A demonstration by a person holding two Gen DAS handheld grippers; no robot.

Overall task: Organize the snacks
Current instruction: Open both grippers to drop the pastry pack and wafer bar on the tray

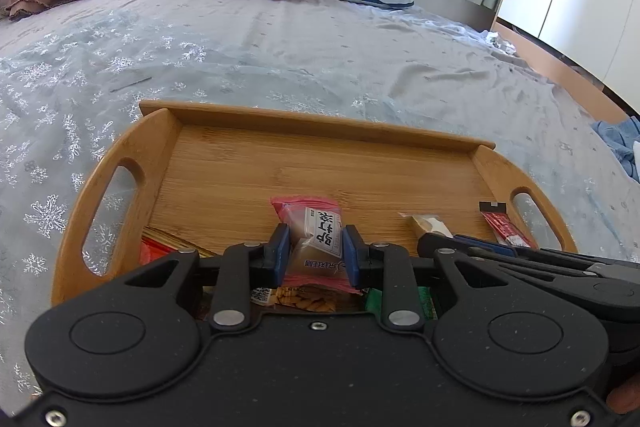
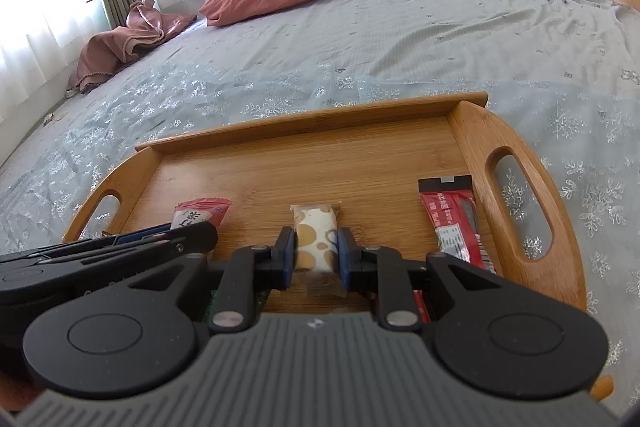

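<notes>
Both tongs grip: left gripper [image 1: 314, 251] pinches the pink packet [image 1: 316, 227], right gripper [image 2: 314, 253] the spotted bar [image 2: 316, 239], both on the tray [image 1: 320, 155]. Only left view gives us an orange pack [image 1: 154, 251] and nut pack [image 1: 304, 301], half hidden. Red bar [image 2: 454, 223] is clearer on the right.

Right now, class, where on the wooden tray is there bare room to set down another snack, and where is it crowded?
Free: the far half of the wooden tray, between the back rail and the snack row. Crowded: the near edge, where the left gripper holds the pink packet, the right gripper the spotted bar, beside the red bar.
</notes>
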